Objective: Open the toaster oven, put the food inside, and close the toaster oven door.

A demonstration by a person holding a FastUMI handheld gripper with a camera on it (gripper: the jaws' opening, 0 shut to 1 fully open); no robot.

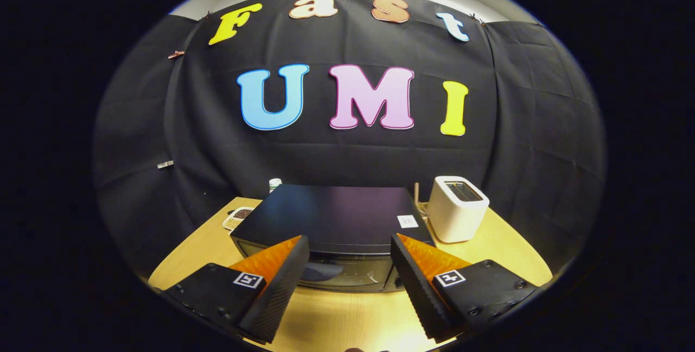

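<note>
A black toaster oven stands on the wooden table, its flat top facing me and its glass door shut at the front. My gripper hovers just in front of and slightly above the oven, open, with nothing between its fingers. The door shows in the gap between the fingers. A small dish of food lies on the table to the left of the oven, partly hidden by it.
A white pop-up toaster stands to the right of the oven. A small white jar with a green top sits behind the oven's left corner. A thin wooden stick rises between oven and toaster. Bare table lies before the oven.
</note>
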